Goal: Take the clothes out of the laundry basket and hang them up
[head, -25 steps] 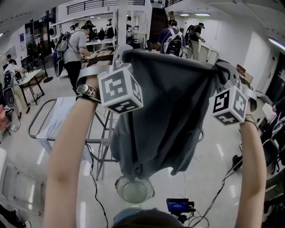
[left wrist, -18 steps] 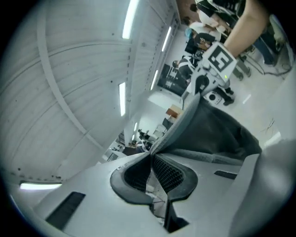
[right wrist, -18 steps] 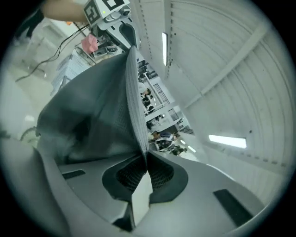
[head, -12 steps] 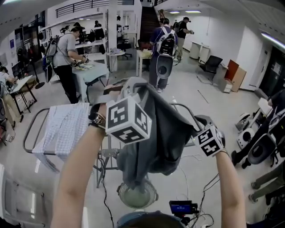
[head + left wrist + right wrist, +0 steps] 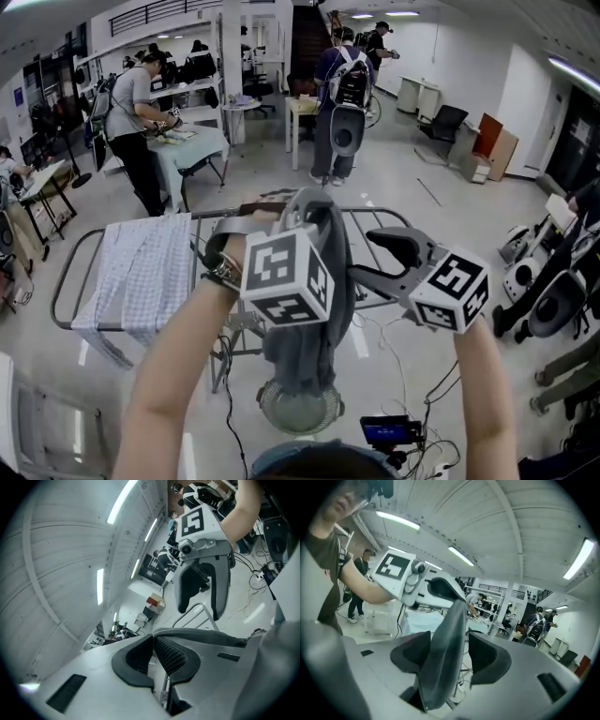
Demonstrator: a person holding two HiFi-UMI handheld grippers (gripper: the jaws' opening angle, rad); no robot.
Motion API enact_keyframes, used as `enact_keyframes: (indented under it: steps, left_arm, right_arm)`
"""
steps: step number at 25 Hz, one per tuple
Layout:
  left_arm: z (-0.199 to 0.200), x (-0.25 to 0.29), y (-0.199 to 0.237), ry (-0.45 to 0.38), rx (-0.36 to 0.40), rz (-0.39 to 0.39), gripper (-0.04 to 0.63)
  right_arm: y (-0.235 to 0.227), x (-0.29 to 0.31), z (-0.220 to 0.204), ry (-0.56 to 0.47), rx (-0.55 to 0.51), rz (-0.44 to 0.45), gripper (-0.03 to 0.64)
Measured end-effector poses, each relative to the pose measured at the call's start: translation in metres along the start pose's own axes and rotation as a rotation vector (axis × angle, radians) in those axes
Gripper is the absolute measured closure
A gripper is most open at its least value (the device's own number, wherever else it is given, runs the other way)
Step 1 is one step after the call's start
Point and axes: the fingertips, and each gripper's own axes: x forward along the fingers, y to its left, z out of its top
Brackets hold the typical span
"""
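Now outstretched, left claw (image 5: 154,641) clenches grey garment (image 5: 300,354); right claw (image 5: 382,261), jaws just opening, straddles it.

A person in a grey shirt (image 5: 131,105) leans over a cloth-covered table (image 5: 194,150) from its left. A person wearing a backpack (image 5: 339,98) stands to its right, and a black chair (image 5: 448,123) sits farther right.

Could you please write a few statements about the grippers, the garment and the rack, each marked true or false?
The left gripper is shut on the dark grey garment. True.
The right gripper clamps the garment. False: its jaws have just been opening and stand apart, with the garment passing between them.
A checked cloth hangs on the drying rack. True.
The checked cloth hangs at the rack's right end. False: at its left end in the head view.
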Motion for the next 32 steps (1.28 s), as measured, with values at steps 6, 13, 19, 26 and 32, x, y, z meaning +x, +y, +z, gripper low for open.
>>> enact_keyframes:
  steps: [6,13,19,26,32]
  left_arm:
    - [-0.007,0.006,-0.039,0.007,0.013,-0.115,0.575]
    - [-0.016,0.004,-0.072,-0.036,-0.055,-0.286,0.575]
    - [-0.025,0.007,-0.059,-0.100,-0.264,-0.154,0.481]
    - [-0.077,0.017,-0.105,-0.058,-0.585,-0.340,0.356]
    - [-0.094,0.063,-0.151,0.004,-0.581,-0.388,0.413]
  right_arm:
    - [0.006,0.045,0.010,0.089,-0.087,-0.096,0.399]
    - [0.004,0.054,-0.027,0.275,-0.261,-0.116,0.578]
    - [-0.026,0.041,-0.018,0.234,-0.221,-0.232,0.585]
    - [-0.068,-0.006,0.029,0.066,-0.302,-0.297,0.584]
    - [-0.109,-0.062,0.083,-0.164,-0.391,-0.430,0.585]
